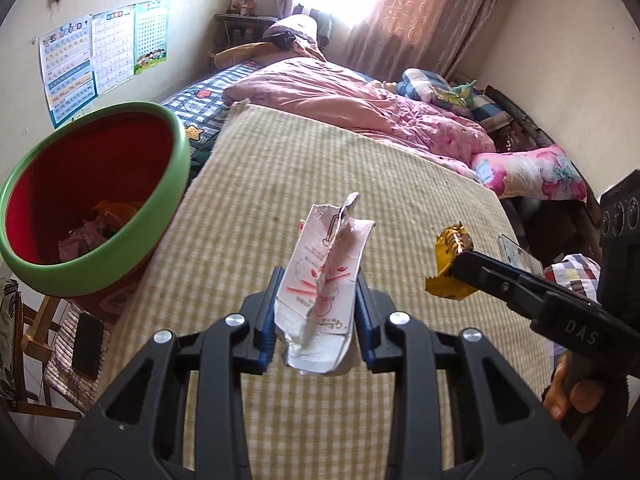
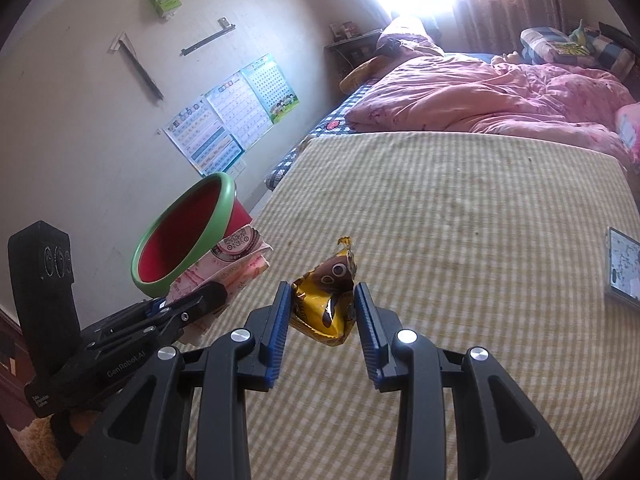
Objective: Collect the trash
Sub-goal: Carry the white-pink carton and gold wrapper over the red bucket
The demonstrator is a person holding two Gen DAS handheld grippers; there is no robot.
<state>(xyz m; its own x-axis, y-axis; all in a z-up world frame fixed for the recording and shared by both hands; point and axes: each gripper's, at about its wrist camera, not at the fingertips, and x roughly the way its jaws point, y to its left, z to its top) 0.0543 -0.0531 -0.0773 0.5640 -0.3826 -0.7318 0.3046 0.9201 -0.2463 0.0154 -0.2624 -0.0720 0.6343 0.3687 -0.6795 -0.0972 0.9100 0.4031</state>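
My left gripper (image 1: 318, 296) is shut on a crumpled pink-and-white carton (image 1: 326, 280), held up above the checked bedcover. The same carton (image 2: 236, 264) shows in the right wrist view beside the bin, with the left gripper (image 2: 212, 294) on it. My right gripper (image 2: 322, 300) is shut on a yellow snack wrapper (image 2: 326, 302) with a brown cartoon face, also lifted off the bed. From the left wrist view that wrapper (image 1: 450, 258) sticks out of the right gripper (image 1: 460, 268) at the right. A bin (image 1: 164, 216) with a green rim and red inside stands at the left and holds several pieces of trash.
A yellow checked bedcover (image 1: 320, 168) fills the middle, with a pink quilt (image 1: 360, 108) and pillows behind. A phone (image 2: 624, 268) lies on the bed at the right. Another phone (image 1: 86, 344) rests on a chair left of the bed. Posters hang on the left wall.
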